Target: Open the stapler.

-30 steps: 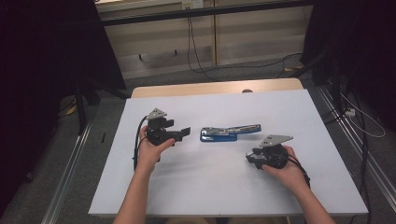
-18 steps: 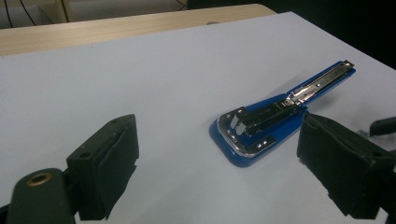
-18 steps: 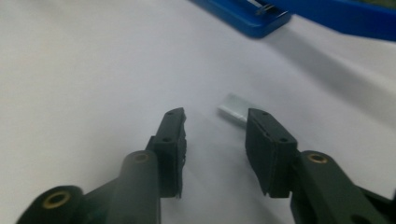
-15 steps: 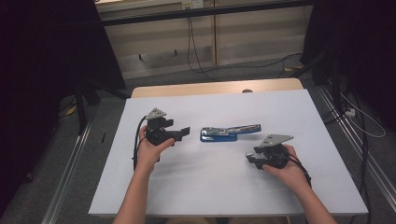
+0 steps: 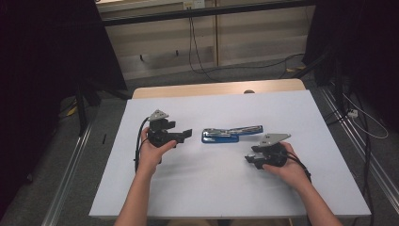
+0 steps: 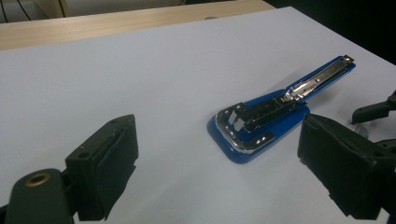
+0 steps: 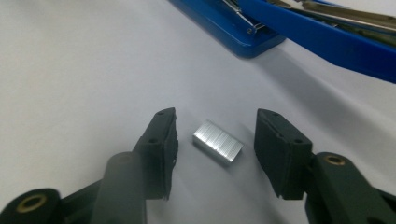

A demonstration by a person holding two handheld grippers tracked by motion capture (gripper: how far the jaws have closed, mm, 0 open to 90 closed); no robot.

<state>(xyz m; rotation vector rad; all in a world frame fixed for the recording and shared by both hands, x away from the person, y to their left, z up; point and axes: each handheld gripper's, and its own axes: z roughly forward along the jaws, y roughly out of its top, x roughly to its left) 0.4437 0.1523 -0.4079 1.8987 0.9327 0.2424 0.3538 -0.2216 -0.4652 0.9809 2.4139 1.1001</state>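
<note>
Your right gripper [image 7: 216, 135] has its jaws set either side of the staples [image 7: 218, 142], and they have just been opening a little: the block lies between the pads with a clear gap on both sides, so nothing is gripped yet. Against the frames of a second ago, neither hand has shifted to speak of; the widening of those jaws is the only change. I read that as you lining up for the pick, giving the pads room to straddle the block before you close.

The staples lie flat on the sheet just in front of the stapler [image 5: 231, 133], on your side of it, near its blue base. The stapler itself lies swung open, its metal magazine arm stretched away from the base toward your right, ready to be loaded.

Your left gripper [image 5: 187, 135] sits just to the left of the stapler, pointing at it, jaws wide apart and empty. From there it looks placed to steady the base once you bring the staples over.

The stapler rests near the middle of a white sheet [image 5: 211, 188] that covers the table [image 5: 188, 89]; a strip of bare wood shows beyond it. Farther behind the stapler run pale wall panels with cables [image 5: 202, 56] trailing down to the floor, and dark curtains hang well off to either side.
</note>
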